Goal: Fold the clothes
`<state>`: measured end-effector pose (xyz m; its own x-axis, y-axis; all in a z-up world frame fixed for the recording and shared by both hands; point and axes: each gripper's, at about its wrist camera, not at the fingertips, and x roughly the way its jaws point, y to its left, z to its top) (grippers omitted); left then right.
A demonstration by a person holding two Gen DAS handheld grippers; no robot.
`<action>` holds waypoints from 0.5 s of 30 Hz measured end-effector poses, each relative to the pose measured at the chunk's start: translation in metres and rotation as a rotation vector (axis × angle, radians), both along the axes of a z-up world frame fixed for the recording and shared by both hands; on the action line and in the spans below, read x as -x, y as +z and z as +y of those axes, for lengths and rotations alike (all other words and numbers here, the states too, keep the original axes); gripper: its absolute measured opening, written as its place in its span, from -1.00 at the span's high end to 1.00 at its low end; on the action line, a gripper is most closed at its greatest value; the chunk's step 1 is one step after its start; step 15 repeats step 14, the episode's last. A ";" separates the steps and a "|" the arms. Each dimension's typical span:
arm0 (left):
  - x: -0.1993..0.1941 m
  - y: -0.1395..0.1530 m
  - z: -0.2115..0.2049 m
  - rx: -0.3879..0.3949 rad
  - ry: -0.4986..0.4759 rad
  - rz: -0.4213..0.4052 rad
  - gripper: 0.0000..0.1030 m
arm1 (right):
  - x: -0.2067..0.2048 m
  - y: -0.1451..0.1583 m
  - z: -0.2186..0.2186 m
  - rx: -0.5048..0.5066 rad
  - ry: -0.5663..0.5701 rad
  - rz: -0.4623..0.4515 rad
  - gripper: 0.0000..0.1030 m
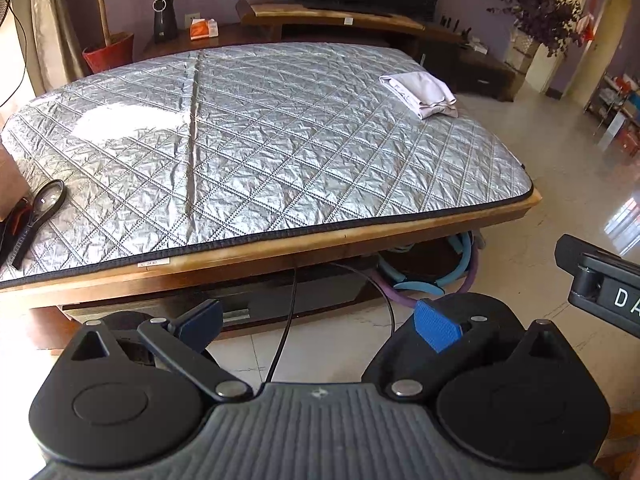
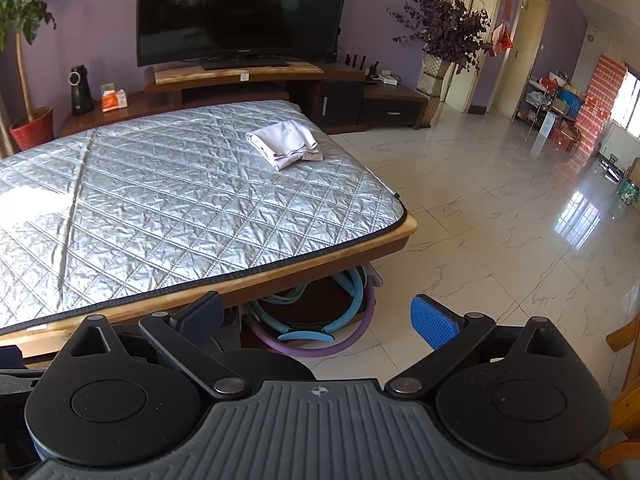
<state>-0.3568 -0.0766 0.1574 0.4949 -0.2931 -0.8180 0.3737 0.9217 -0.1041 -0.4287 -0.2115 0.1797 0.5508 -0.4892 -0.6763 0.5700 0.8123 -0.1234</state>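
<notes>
Silver quilted cover (image 1: 256,140) spans the tabletop (image 1: 360,232); on it we log 1 folded white garment (image 1: 420,94) near the far right corner. Both our tools, left tool (image 1: 320,322) and right tool (image 2: 318,320), hang off the near edge, fingers apart, holding nothing. A magnifying glass (image 1: 38,208) lies at the cover's left edge.

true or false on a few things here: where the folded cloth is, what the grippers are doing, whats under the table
1. A folded white cloth lies on the silver quilted cover near its far right corner. True.
2. The right gripper is clamped on the cloth. False: it is open, back from the table, holding nothing.
3. The left gripper is open. True.
4. A magnifying glass lies on top of the cloth. False: it lies at the cover's left edge, far from the cloth.
5. Rings sit on the floor under the table. True.
</notes>
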 end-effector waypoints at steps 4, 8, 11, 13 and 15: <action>0.000 0.000 0.003 0.009 0.009 -0.028 -0.98 | 0.000 0.000 0.001 0.003 0.002 -0.001 -0.96; 0.001 0.002 0.008 0.046 0.016 -0.055 -0.98 | -0.004 -0.004 0.002 0.002 0.011 0.011 -0.96; -0.001 0.000 0.007 0.038 0.016 -0.062 -0.98 | -0.009 -0.010 0.001 -0.002 0.011 0.019 -0.97; -0.005 -0.003 0.006 0.024 0.022 -0.050 -0.98 | -0.010 -0.013 0.000 -0.015 0.008 0.011 -0.97; -0.007 -0.004 0.006 0.012 0.027 -0.047 -0.96 | -0.011 -0.013 -0.001 -0.026 0.006 -0.007 -0.97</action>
